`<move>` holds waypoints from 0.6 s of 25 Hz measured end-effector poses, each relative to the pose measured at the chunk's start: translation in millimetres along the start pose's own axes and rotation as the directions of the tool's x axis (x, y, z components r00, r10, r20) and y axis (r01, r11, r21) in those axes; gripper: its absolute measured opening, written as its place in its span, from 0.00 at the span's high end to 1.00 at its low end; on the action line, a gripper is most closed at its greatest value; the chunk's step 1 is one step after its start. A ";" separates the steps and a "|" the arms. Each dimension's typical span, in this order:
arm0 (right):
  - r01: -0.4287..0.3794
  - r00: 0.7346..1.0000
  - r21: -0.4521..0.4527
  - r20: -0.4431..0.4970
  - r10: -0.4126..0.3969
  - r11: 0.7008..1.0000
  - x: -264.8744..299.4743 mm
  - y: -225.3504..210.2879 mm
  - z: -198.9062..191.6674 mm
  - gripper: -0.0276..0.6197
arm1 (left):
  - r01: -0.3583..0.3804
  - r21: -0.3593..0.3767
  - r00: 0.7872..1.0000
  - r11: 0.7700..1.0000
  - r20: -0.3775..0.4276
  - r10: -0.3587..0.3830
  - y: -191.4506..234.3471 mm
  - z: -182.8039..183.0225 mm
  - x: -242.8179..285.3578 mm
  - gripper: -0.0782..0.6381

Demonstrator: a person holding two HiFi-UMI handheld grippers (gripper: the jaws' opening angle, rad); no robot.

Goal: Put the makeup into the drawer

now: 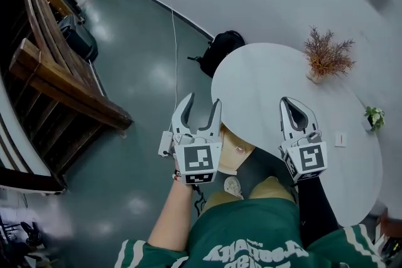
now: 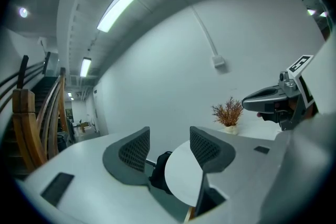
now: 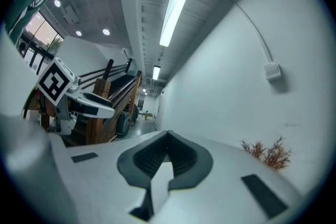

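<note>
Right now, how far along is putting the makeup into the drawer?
Done: cannot tell; no makeup shows anywhere. In hand: nothing. The left hand-held gripper is open and empty, and the right hand-held gripper is shut on nothing. Both are near the white table. Left: unclear from these views.

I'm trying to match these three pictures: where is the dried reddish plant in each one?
Head view: plant upper right, on the white table.
Left gripper view: plant right of centre, at the wall.
Right gripper view: plant lower right.
Shared landmark: the wall box near it.
</note>
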State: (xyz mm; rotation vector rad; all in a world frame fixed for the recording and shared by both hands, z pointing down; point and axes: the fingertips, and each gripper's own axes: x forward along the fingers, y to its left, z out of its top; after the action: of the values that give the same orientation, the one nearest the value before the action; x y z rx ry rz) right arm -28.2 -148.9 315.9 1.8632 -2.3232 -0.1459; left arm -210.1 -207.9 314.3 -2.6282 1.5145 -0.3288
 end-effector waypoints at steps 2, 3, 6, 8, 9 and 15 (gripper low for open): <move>0.012 1.000 -0.003 -0.009 -0.012 1.000 -5.9 -3.2 -1.1 0.95 | 0.019 -0.014 1.000 1.000 0.008 -0.019 -5.5 3.5 2.6 0.55; 0.024 1.000 -0.003 -0.013 -0.025 1.000 -9.5 -7.3 -2.7 0.95 | 0.030 -0.017 0.999 0.999 0.013 -0.030 -9.8 5.2 4.9 0.55; 0.069 0.997 0.000 -0.026 -0.069 0.998 -19.9 -27.3 -10.3 0.95 | 0.074 -0.012 0.997 0.997 0.022 -0.074 -30.8 10.5 15.2 0.55; 0.093 0.995 -0.006 -0.033 -0.093 0.996 -29.3 -43.5 -14.4 0.95 | 0.105 -0.003 0.994 0.994 0.028 -0.105 -51.3 16.6 23.0 0.55; 0.110 0.993 -0.008 -0.036 -0.110 0.994 -36.1 -52.4 -16.4 0.95 | 0.126 0.002 0.991 0.992 0.032 -0.126 -64.1 20.0 27.0 0.55; 0.224 0.974 0.007 -0.049 -0.223 0.975 -82.7 -110.4 -28.3 0.95 | 0.267 0.029 0.961 0.963 0.071 -0.269 -146.9 44.7 49.1 0.55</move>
State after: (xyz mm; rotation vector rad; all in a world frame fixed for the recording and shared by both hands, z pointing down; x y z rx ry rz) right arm 100.5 -91.8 319.1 2.1064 -2.0828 -0.1115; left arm -52.0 -177.6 304.8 -2.7976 1.1273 -0.2588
